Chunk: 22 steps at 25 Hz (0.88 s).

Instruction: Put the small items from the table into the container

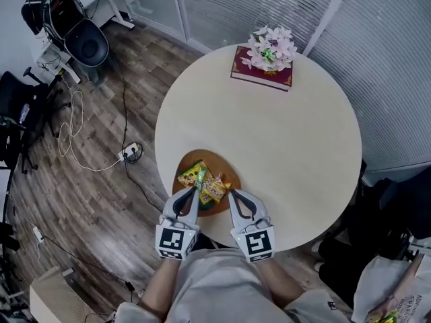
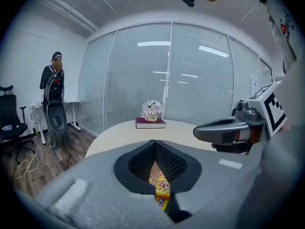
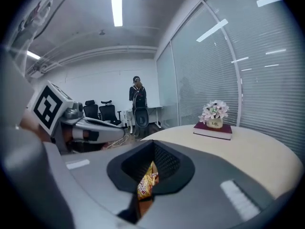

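A brown round dish (image 1: 214,159) sits near the table's front edge and holds yellow snack packets (image 1: 191,175), one of them orange-tinted (image 1: 215,188). My left gripper (image 1: 198,188) hovers over the dish's near left side with its jaws together. My right gripper (image 1: 232,192) is over the near right side, also shut. In the left gripper view the jaw tips (image 2: 155,143) meet, and a yellow packet (image 2: 162,187) shows through the gap below them. The right gripper view shows the same: closed tips (image 3: 153,143) and a packet (image 3: 147,181) beneath. I cannot tell whether either packet is pinched.
A dark red book (image 1: 261,76) with a pot of pale flowers (image 1: 271,47) stands at the table's far side. The round table (image 1: 296,153) is backed by glass partitions. A black chair (image 1: 86,42) and floor cables (image 1: 131,152) lie to the left.
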Each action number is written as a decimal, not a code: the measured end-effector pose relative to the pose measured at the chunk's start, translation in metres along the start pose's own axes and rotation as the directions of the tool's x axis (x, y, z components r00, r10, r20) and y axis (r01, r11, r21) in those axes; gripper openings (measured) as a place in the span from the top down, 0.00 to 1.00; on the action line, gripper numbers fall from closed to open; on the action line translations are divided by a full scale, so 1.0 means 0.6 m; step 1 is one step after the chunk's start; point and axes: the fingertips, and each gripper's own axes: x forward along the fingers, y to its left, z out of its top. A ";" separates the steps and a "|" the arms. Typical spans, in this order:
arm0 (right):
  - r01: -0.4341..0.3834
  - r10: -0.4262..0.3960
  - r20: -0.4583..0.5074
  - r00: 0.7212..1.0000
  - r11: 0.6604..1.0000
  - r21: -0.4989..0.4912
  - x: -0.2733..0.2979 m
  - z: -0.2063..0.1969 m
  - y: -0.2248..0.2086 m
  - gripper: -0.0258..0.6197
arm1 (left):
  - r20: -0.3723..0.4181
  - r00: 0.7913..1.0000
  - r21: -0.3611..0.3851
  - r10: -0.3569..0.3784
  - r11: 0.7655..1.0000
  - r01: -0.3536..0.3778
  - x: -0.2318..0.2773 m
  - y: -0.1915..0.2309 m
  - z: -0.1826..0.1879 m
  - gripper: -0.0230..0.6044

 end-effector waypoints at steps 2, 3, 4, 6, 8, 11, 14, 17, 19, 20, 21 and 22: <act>0.023 -0.023 -0.003 1.000 1.000 0.006 -0.017 -0.002 -0.014 0.96 | 0.001 1.000 0.007 -0.024 1.000 0.024 0.010 -0.016 0.004 0.97; 0.033 -0.033 -0.006 0.999 0.999 0.009 -0.024 -0.003 -0.020 0.96 | 0.000 0.999 0.012 -0.035 0.999 0.035 0.016 -0.023 0.005 0.97; 0.043 -0.043 -0.010 0.999 0.999 0.014 -0.031 -0.007 -0.025 0.96 | -0.001 0.999 0.016 -0.045 0.999 0.045 0.021 -0.030 0.007 0.97; 0.062 -0.062 -0.025 0.998 0.998 0.023 -0.045 -0.018 -0.034 0.96 | -0.005 0.998 0.022 -0.062 0.998 0.062 0.029 -0.042 0.008 0.97; 0.080 -0.079 -0.036 0.996 0.996 0.032 -0.057 -0.024 -0.041 0.96 | -0.008 0.997 0.027 -0.080 0.996 0.080 0.037 -0.054 0.010 0.97; 0.100 -0.098 -0.045 0.994 0.994 0.048 -0.069 -0.033 -0.051 0.96 | -0.008 0.995 0.036 -0.102 0.994 0.102 0.046 -0.070 0.012 0.97; 0.112 -0.109 -0.051 0.993 0.992 0.053 -0.075 -0.037 -0.056 0.96 | -0.015 0.993 0.042 -0.117 0.992 0.118 0.052 -0.079 0.010 0.97; 0.123 -0.120 -0.046 0.992 0.991 0.054 -0.079 -0.033 -0.064 0.96 | -0.018 0.992 0.049 -0.128 0.991 0.129 0.056 -0.085 0.014 0.97; 0.126 -0.124 -0.038 0.992 0.991 0.055 -0.079 -0.025 -0.069 0.96 | -0.018 0.991 0.052 -0.130 0.990 0.131 0.058 -0.086 0.017 0.97; 0.125 -0.124 -0.036 0.992 0.991 0.054 -0.079 -0.024 -0.070 0.96 | -0.019 0.991 0.054 -0.130 0.990 0.131 0.058 -0.086 0.017 0.97; 0.125 -0.123 -0.035 0.992 0.991 0.053 -0.078 -0.024 -0.070 0.96 | -0.020 0.991 0.055 -0.130 0.990 0.131 0.058 -0.086 0.017 0.97; 0.125 -0.123 -0.033 0.992 0.991 0.053 -0.078 -0.023 -0.071 0.96 | -0.020 0.991 0.056 -0.130 0.990 0.131 0.058 -0.086 0.017 0.97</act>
